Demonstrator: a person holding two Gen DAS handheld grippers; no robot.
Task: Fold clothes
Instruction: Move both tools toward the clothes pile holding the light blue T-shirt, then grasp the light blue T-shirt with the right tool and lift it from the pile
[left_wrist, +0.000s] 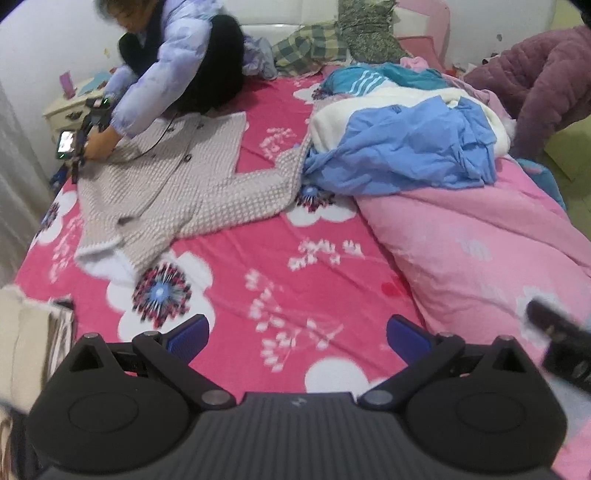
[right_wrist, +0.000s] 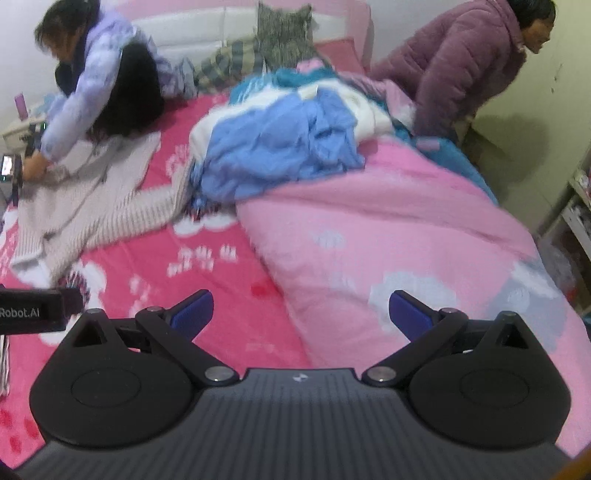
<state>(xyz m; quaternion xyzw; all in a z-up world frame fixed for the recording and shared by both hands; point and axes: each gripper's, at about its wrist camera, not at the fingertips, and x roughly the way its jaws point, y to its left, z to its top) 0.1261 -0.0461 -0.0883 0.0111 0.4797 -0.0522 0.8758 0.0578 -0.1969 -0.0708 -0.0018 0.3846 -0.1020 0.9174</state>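
A beige checked coat (left_wrist: 166, 184) (right_wrist: 92, 206) lies spread on the pink flowered bedsheet (left_wrist: 280, 266) at the left. A heap of clothes, with a blue garment (left_wrist: 402, 155) (right_wrist: 280, 147) on top of white and teal ones, sits at mid-bed. My left gripper (left_wrist: 297, 336) hovers open above the sheet near the bed's foot, nothing between its blue pads. My right gripper (right_wrist: 301, 314) is open too, over the edge of the pink quilt (right_wrist: 388, 236), holding nothing. Both are well short of the clothes.
A person in a lilac jacket (left_wrist: 162, 74) kneels on the bed at the far left with another gripper device (left_wrist: 74, 144) on the coat. A person in a mauve jacket (right_wrist: 461, 62) bends at the right side. Pillows (left_wrist: 332, 40) lie by the headboard. Shelves (right_wrist: 580, 206) stand right.
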